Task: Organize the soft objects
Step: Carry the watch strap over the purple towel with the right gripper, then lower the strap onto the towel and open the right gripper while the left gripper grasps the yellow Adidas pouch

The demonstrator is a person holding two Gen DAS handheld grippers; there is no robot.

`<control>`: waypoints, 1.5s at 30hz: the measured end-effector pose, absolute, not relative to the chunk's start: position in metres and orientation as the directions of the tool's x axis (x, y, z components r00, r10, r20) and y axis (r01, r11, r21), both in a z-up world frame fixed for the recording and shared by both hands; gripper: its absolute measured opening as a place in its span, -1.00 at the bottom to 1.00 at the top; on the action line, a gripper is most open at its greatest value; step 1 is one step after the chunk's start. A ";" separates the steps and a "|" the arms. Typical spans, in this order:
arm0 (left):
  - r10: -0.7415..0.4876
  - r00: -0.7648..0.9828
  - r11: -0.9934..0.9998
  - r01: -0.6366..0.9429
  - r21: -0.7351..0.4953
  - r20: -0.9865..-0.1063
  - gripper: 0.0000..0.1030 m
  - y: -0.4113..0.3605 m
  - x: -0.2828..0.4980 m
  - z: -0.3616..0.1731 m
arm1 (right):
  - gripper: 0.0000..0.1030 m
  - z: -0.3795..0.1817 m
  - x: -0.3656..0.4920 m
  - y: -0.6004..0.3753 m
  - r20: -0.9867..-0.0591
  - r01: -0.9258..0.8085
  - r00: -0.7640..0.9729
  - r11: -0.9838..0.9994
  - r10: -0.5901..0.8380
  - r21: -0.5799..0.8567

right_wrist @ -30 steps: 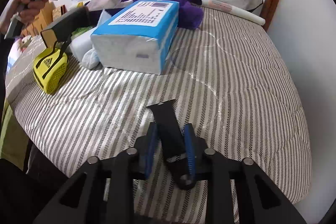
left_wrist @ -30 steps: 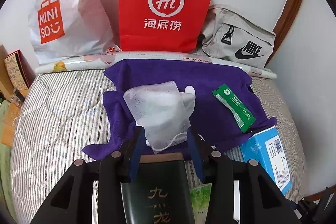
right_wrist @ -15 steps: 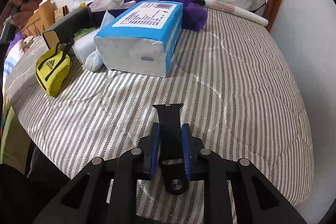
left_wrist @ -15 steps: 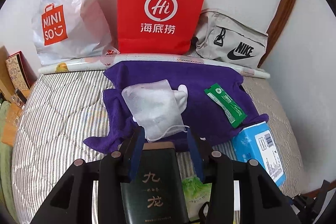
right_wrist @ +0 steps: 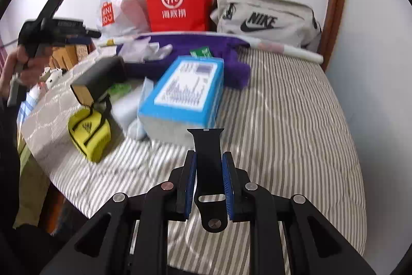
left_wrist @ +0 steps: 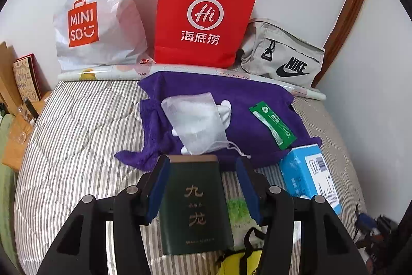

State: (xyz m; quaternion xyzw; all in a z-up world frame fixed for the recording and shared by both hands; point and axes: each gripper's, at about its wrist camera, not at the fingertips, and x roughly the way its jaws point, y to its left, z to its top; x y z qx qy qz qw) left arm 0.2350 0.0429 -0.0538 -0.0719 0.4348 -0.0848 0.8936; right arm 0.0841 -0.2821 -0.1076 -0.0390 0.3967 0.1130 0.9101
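My right gripper (right_wrist: 209, 159) is shut on a black watch strap (right_wrist: 207, 159) and holds it above the striped bedding (right_wrist: 283, 120). My left gripper (left_wrist: 203, 164) is open and hangs above a dark green box (left_wrist: 195, 202), which lies below it between the fingers. Beyond it a purple towel (left_wrist: 252, 99) carries a white mesh pouch (left_wrist: 195, 117) and a green sachet (left_wrist: 273, 124). A blue tissue pack (right_wrist: 185, 92) lies in front of the right gripper and also shows in the left wrist view (left_wrist: 309, 177).
A red paper bag (left_wrist: 203, 17), a white Miniso bag (left_wrist: 97, 12) and a grey Nike pouch (left_wrist: 283, 56) stand along the wall. A yellow mesh pouch (right_wrist: 88, 130) lies at the bed's left edge. A rolled sheet (left_wrist: 103, 71) runs along the back.
My right gripper closed on the watch strap and lifted it off the bedding. My left gripper pulled back and up, away from the mesh pouch.
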 end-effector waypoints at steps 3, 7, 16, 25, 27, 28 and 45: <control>-0.214 0.602 0.975 0.089 -0.202 -0.769 0.01 0.044 0.227 -0.057 | -0.61 -0.098 0.097 -0.283 -0.716 -0.238 0.671 0.971 0.192 0.036; -0.228 0.591 0.971 0.084 -0.222 -0.773 0.01 0.048 0.216 -0.064 | -0.61 -0.084 0.118 -0.279 -0.701 -0.264 0.680 0.964 0.217 0.042; -0.240 0.567 0.970 0.109 -0.217 -0.788 0.01 0.043 0.189 -0.074 | -0.61 -0.065 0.186 -0.264 -0.654 -0.326 0.700 0.943 0.286 0.063; -0.223 0.540 0.974 0.165 -0.158 -0.811 0.01 0.033 0.166 -0.087 | -0.61 -0.061 0.248 -0.236 -0.646 -0.402 0.687 0.915 0.333 0.044; -0.230 0.542 0.972 0.170 -0.163 -0.808 0.01 0.033 0.162 -0.089 | -0.61 -0.063 0.260 -0.232 -0.653 -0.409 0.677 0.911 0.339 0.049; -0.229 0.545 0.972 0.171 -0.160 -0.806 0.01 0.033 0.161 -0.091 | -0.61 -0.066 0.269 -0.230 -0.657 -0.412 0.671 0.910 0.344 0.057; -0.323 0.468 0.944 0.226 -0.242 -0.823 0.01 0.027 0.135 -0.135 | -0.61 -0.115 0.341 -0.201 -0.752 -0.419 0.595 0.908 0.285 0.012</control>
